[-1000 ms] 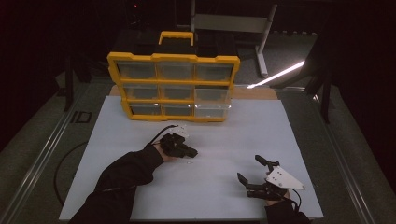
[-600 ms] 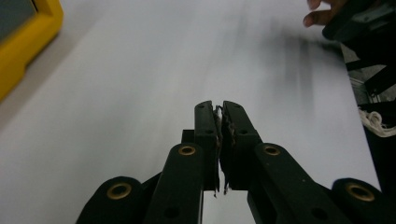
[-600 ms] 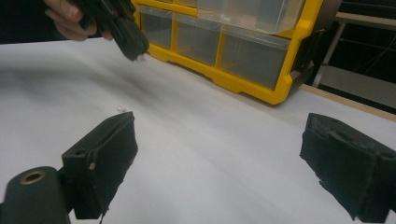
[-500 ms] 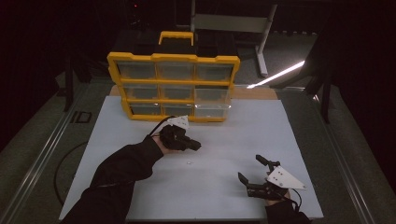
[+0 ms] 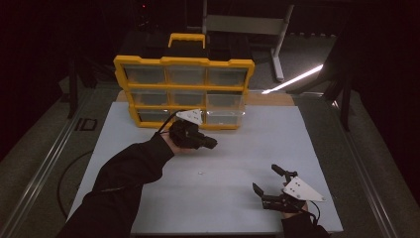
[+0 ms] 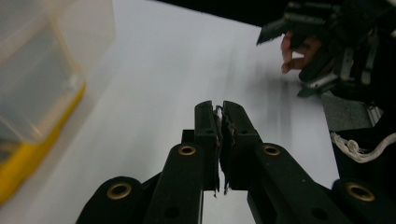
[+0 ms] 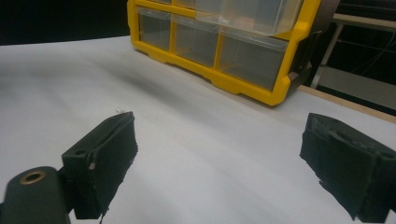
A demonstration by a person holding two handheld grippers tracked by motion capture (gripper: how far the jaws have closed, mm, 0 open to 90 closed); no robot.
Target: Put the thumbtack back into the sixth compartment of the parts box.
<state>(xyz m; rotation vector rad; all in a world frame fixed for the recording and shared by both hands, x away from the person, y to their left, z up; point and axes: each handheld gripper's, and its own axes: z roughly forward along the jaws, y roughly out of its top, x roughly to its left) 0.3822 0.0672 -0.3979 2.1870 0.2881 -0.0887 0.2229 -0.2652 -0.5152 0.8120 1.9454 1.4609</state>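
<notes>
Hovering before the yellow drawer organiser [image 5: 184, 94] with clear plastic drawers, the left gripper [image 5: 208, 143] has its jaws pressed together; anything pinched between them is too small to discern. A tiny white speck [image 5: 200, 173] lies on the white surface [image 5: 237, 148], while the right gripper [image 5: 270, 186] rests there, jaws wide and empty.

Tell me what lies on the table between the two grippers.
In the high view, one tiny white speck lies on the white table between the left gripper and the right gripper; otherwise that stretch is bare.

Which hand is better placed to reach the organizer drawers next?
Left. The left tongs hang just in front of the yellow organizer, near its pulled-out drawer, though shut. The right tongs sit open at the near table edge, far off.
</notes>
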